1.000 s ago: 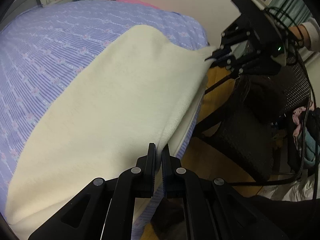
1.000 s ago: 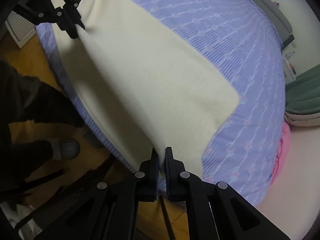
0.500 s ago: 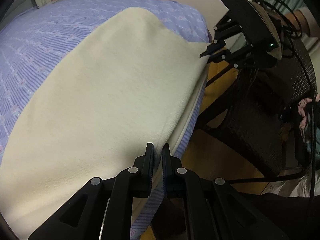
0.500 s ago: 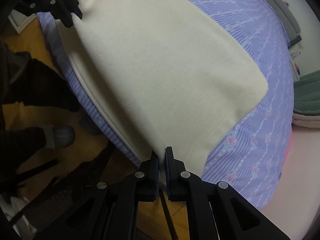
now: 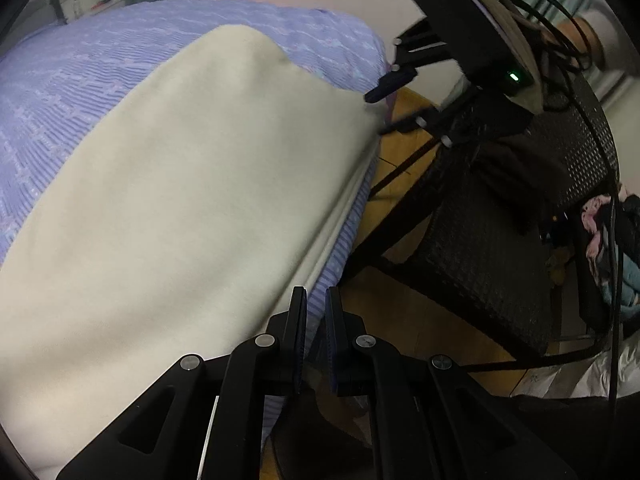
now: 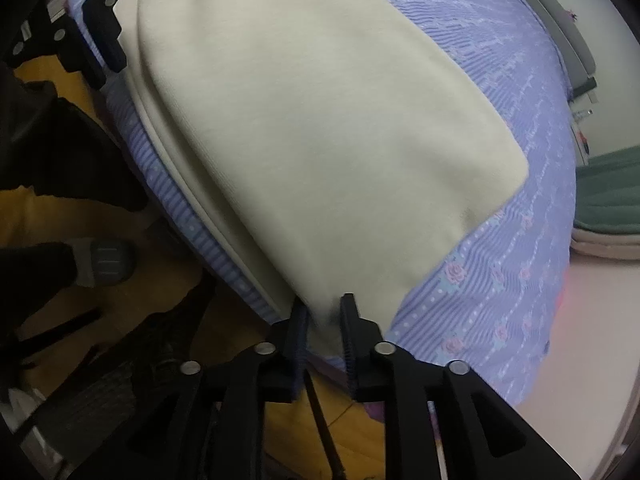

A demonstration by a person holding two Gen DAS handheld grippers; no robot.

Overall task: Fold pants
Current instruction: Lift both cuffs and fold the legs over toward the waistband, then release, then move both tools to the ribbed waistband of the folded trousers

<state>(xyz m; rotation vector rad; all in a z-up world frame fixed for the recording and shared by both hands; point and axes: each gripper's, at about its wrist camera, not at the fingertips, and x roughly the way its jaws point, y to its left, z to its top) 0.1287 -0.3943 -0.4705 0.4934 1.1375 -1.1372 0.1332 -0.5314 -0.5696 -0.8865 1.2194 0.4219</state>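
The cream pants (image 5: 192,200) lie folded on the purple bedspread (image 5: 80,80), long axis running lower left to upper right in the left wrist view along the bed's near edge; the left gripper (image 5: 316,300) is pinched together at the lower end, on cloth or not I cannot tell; the right gripper (image 6: 324,308) at the opposite corner is opening, cloth between its jaws.

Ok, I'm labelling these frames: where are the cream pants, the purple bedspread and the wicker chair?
cream pants (image 5: 192,184), left wrist view, middle.
purple bedspread (image 6: 520,288), right wrist view, rose-printed edge.
wicker chair (image 5: 480,248), left wrist view, woven side.
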